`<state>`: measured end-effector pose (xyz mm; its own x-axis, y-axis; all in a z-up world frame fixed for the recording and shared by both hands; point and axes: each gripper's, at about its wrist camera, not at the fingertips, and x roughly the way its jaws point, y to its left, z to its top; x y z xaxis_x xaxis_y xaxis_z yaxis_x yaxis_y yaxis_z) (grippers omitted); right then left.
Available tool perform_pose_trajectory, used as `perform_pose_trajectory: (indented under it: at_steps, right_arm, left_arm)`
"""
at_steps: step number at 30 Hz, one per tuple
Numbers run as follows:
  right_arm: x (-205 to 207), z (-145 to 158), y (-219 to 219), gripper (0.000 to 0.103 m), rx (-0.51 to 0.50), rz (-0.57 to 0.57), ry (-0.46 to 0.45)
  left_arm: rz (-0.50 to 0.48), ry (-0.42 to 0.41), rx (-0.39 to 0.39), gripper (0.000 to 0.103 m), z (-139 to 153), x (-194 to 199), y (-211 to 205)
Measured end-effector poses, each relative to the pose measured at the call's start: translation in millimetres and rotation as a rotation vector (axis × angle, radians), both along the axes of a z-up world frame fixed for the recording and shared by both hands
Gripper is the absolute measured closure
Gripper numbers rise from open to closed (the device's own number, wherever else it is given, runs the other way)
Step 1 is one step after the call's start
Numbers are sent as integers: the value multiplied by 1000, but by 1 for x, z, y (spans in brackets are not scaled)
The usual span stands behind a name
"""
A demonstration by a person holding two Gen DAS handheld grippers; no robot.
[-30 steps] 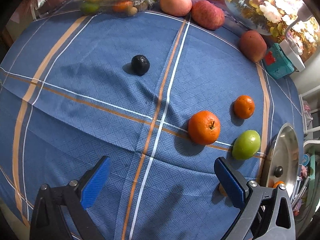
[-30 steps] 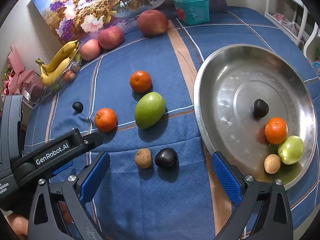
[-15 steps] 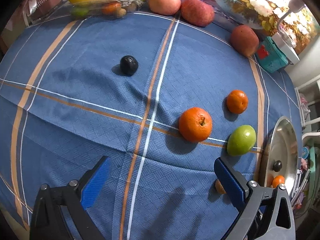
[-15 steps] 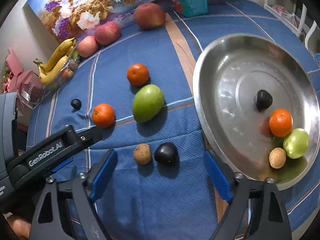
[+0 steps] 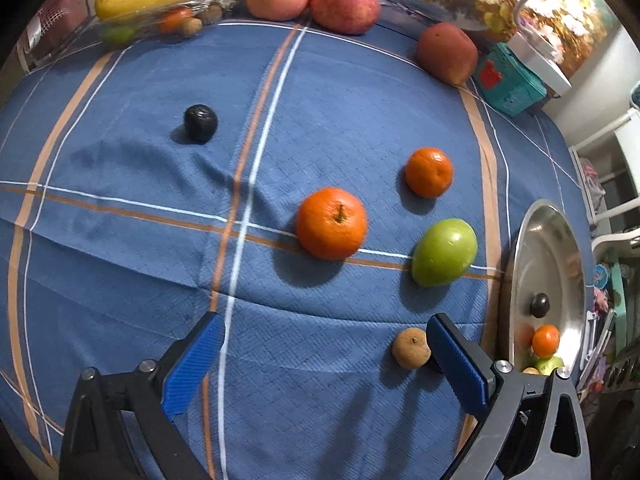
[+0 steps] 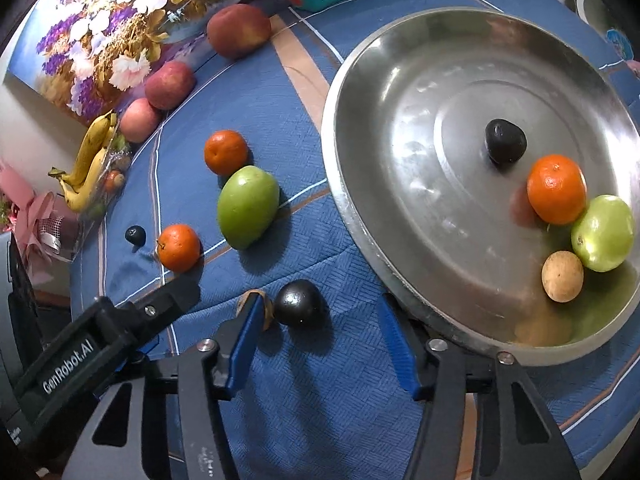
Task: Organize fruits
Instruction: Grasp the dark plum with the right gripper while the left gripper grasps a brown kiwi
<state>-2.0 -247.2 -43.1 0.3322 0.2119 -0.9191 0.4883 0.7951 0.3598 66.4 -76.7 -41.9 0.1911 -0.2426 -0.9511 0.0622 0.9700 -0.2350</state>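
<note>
Four fruits lie in the round, shiny metal tray: one black plum, one orange, one smooth green fruit, one small tan one. On the woven blue striped cloth lie two oranges, one big green fruit, two dark plums and one tan fruit. The right gripper is spread apart around the nearer plum; the left gripper hangs wide apart, empty

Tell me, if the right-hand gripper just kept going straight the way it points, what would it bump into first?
Most likely the dark fruit lying on the blue cloth just ahead of the open right gripper, nearer its left finger. Depth is hard to judge, but nothing else lies between them.
</note>
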Motion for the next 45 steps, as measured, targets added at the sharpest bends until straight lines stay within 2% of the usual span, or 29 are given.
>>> perform_pose_trajectory:
  at_steps: [5,8,15,18,23,28,33,45]
  right_arm:
    - [1,-1,5,57,8,20,-9]
    - [4,-1,8,60,15,30,-16]
    - [4,-3,9,75,31,36,-20]
    - [4,-2,10,75,29,43,-21]
    - [5,-1,9,75,49,23,-34]
    - [3,0,4,76,20,19,-13]
    - [0,-4,-3,76,41,-9,-1]
    - [-3,-6,-4,76,35,-1,5]
  left_arm:
    - [-2,6,-1,5,0,-5,-13]
    - [8,12,-9,5,-1,-7,-15]
    - [0,22,-29,9,-1,-8,-7]
    - [-3,24,-37,12,-4,-6,-4]
    - [11,37,-95,15,-3,-6,-3]
    - [-13,54,-117,30,-5,-8,-11]
    - [-29,86,-163,51,-9,-10,-17]
    - [34,188,-308,69,-26,-8,-14]
